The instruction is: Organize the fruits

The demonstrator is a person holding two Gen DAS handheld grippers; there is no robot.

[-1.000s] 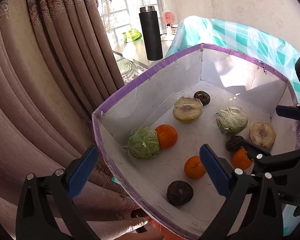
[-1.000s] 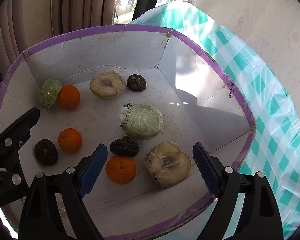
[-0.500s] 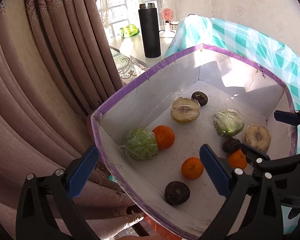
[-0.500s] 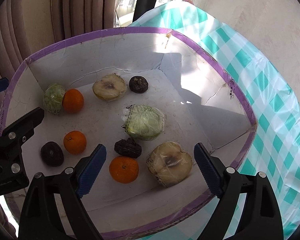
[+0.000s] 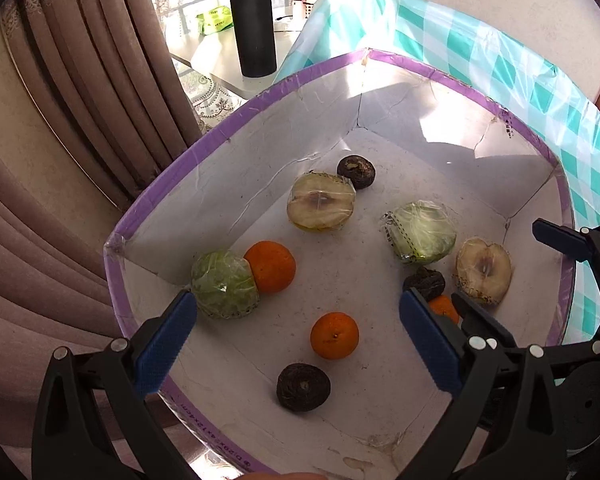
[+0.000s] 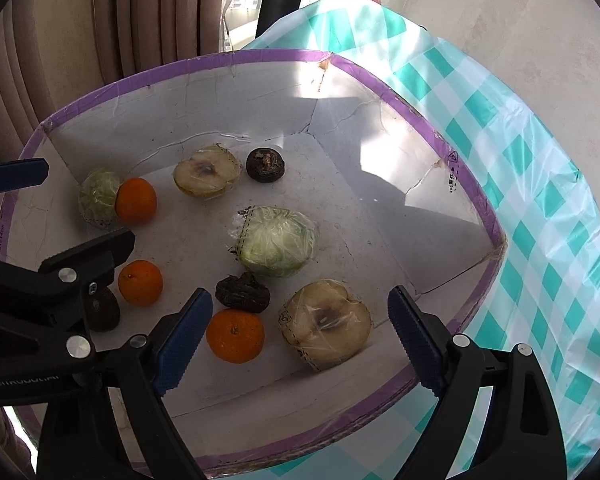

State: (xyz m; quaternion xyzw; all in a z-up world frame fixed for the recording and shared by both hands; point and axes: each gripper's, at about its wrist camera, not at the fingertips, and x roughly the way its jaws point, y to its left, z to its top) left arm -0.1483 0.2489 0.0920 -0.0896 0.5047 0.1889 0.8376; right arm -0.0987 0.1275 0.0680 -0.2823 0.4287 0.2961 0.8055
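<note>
Since a second ago both views have pulled back a little from the box [image 6: 476,196], and no fruit has shifted; sorting looks unsettled, as kinds lie mixed. The left gripper [image 5: 298,340] hangs spread and empty; a wrapped green ball [image 5: 224,284] touches an orange [image 5: 271,266] at its eleven o'clock, another orange [image 5: 334,335] sits between its fingers. The right gripper [image 6: 300,334] is likewise parted, holding nothing; a third orange [image 6: 235,335] lies by its left finger, a dark wrinkled fruit [image 6: 243,293], perhaps dried, at eleven o'clock, a wrapped apple half [image 6: 326,322] between its fingers.
</note>
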